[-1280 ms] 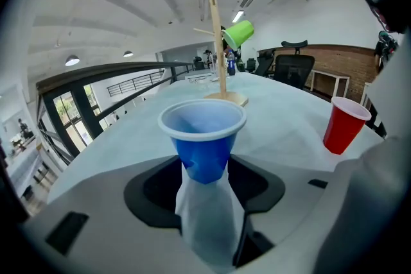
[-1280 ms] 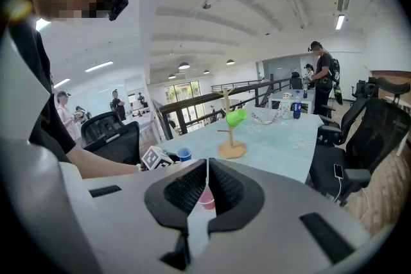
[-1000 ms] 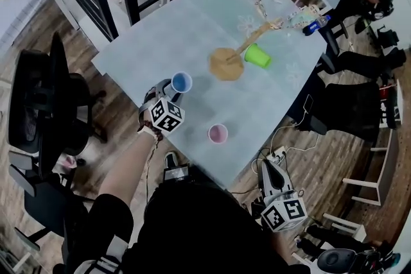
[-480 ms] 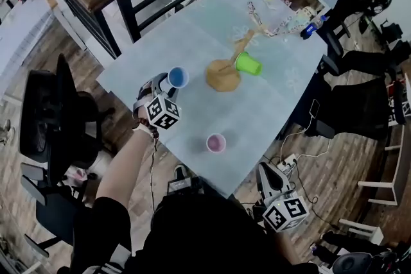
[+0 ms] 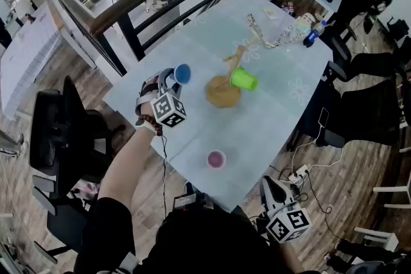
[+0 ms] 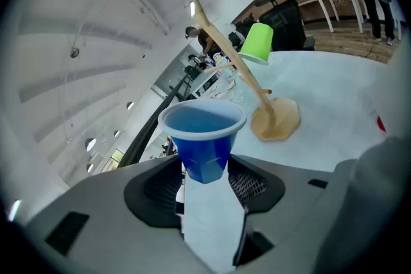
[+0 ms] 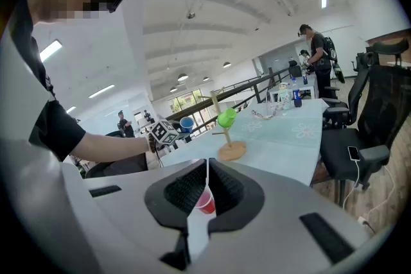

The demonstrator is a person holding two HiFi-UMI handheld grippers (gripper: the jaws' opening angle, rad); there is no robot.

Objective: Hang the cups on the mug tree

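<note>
My left gripper is shut on a blue cup, held in the air left of the wooden mug tree. In the left gripper view the blue cup stands upright between the pads, with the mug tree beyond it. A green cup hangs on one peg. A pink cup stands on the table near its front edge. My right gripper is off the table's near corner, shut and holding nothing. In the right gripper view the pink cup shows just past the closed jaws.
The pale table also carries a blue bottle and a cord at its far end. A dark railing runs behind it. Office chairs stand at the left and right. A power strip lies on the floor.
My left gripper has lifted the blue cup off the table and carried it up and toward the mug tree, rolling a little. The right gripper has shifted slightly and stays shut.
</note>
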